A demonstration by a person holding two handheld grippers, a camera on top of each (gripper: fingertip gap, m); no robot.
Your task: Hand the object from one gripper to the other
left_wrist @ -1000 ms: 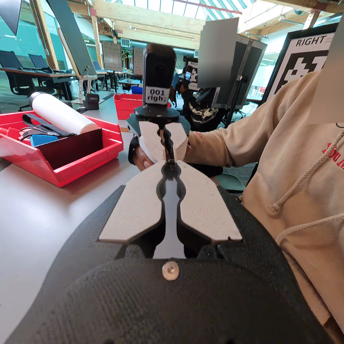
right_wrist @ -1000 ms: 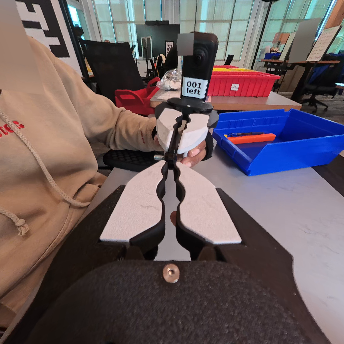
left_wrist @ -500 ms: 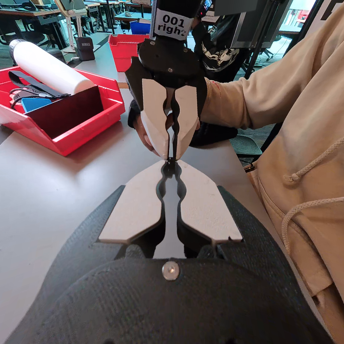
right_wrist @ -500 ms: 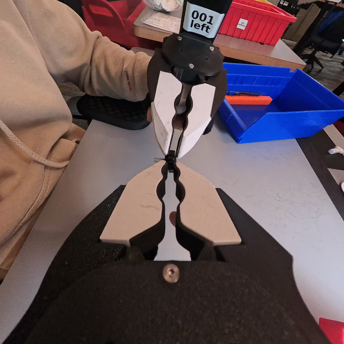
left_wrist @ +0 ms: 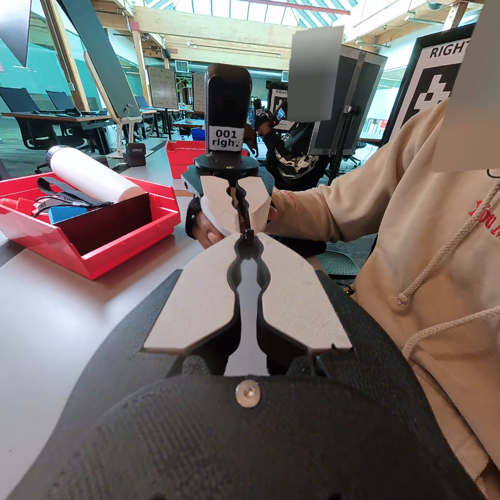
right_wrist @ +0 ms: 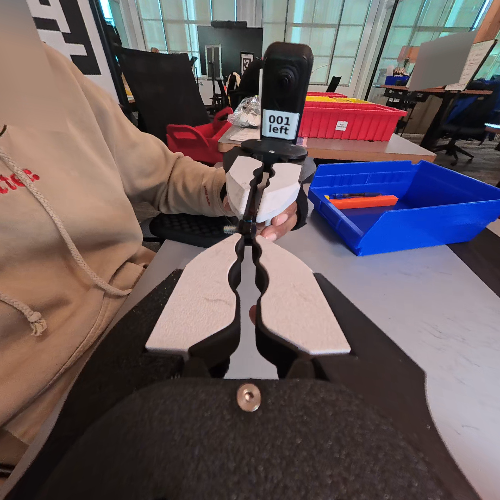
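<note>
Tip to tip above the grey table (right_wrist: 378, 297): left gripper (left_wrist: 249, 239) and right gripper (right_wrist: 246, 238), both narrowed onto 1 small black bolt (right_wrist: 247, 228), threaded end (right_wrist: 228, 229) protruding left of the fingertips.

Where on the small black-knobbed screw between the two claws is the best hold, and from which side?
Pinch the black knob, probably coming head-on with a pad on each face: the silver threaded stud pokes out sideways toward the person and looks too thin to hold.

Open-plan lab-office — desks with office chairs (right_wrist: 457, 135), whiteboards (left_wrist: 161, 88), parts bins (right_wrist: 405, 205) — skylit timber ceiling.
</note>
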